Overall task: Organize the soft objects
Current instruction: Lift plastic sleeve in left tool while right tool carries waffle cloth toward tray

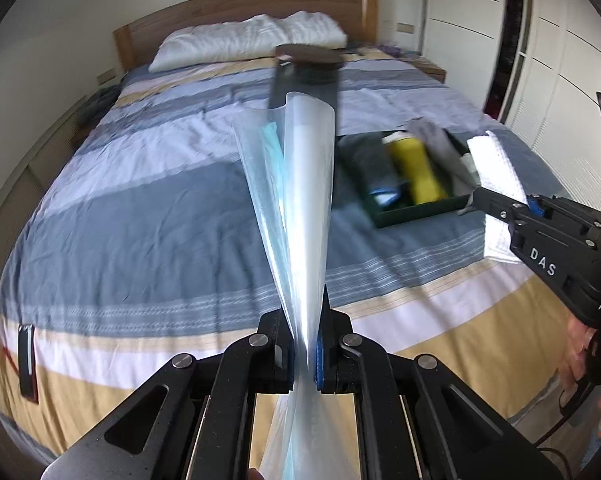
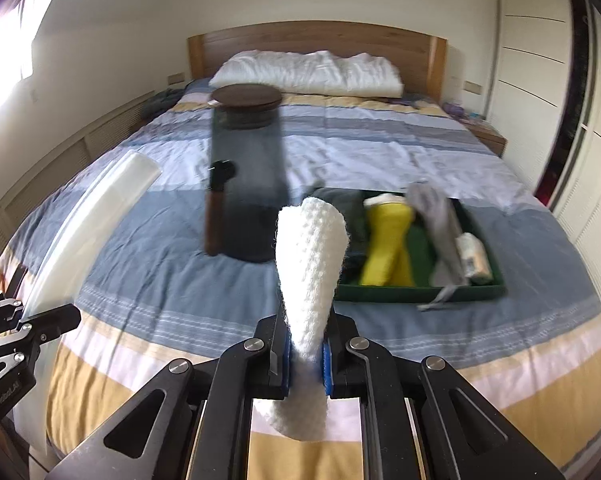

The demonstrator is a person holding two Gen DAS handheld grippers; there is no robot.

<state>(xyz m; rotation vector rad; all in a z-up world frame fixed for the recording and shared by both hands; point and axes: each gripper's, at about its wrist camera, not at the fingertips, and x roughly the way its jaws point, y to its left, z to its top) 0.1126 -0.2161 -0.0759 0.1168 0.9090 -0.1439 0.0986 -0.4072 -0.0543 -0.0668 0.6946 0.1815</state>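
Observation:
My left gripper [image 1: 302, 356] is shut on a clear plastic zip bag [image 1: 300, 184] that stands up between its fingers over the bed. The same bag [image 2: 100, 216] and left gripper [image 2: 40, 328] show at the left edge of the right wrist view. My right gripper [image 2: 306, 356] is shut on a white knitted cloth [image 2: 312, 248], also seen to the right in the left wrist view as the white cloth [image 1: 496, 168] in the right gripper [image 1: 476, 200]. A green tray [image 2: 420, 292] on the bed holds a yellow soft item [image 2: 386, 240], a grey cloth [image 2: 440, 228] and a dark folded cloth [image 1: 366, 164].
A tall dark jar [image 2: 248, 184] with a wooden lid stands on the striped bedspread [image 1: 140, 220] left of the tray. A white pillow [image 2: 308, 72] lies by the wooden headboard. Wardrobe doors [image 2: 540, 80] line the right side. A black object [image 1: 26, 360] rests at the bed's left edge.

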